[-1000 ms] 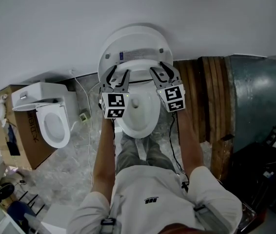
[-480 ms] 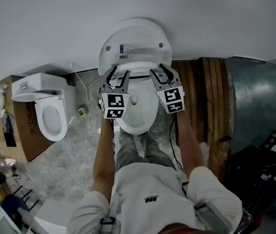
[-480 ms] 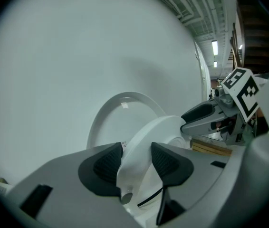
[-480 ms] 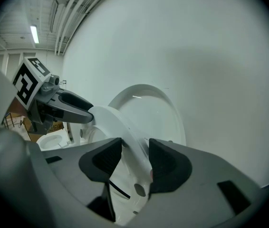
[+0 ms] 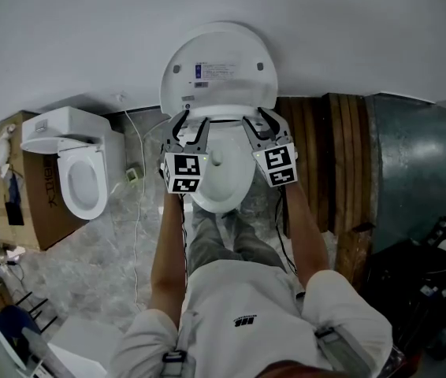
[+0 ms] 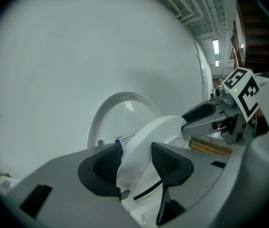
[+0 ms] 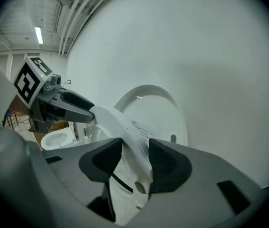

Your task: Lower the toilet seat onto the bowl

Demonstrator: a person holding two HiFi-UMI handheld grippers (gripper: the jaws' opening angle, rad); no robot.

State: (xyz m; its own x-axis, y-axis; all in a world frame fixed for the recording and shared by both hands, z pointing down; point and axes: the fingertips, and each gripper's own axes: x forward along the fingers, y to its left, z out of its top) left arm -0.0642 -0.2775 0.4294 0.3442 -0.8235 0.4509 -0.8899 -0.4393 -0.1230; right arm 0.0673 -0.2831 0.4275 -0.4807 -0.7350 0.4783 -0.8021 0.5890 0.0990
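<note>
At frame centre the seat, pinched by the right gripper and the left gripper, whose jaws just opened slightly, has left the lid, half lowered toward the bowl.

Toilet bowl at 12 o'clock partly barred by tilted toilet seat; upright lid backed by wall. Wooden planks crowded close at 2 o'clock. Second toilet on cardboard box at 9 o'clock; floor strip open between.
</note>
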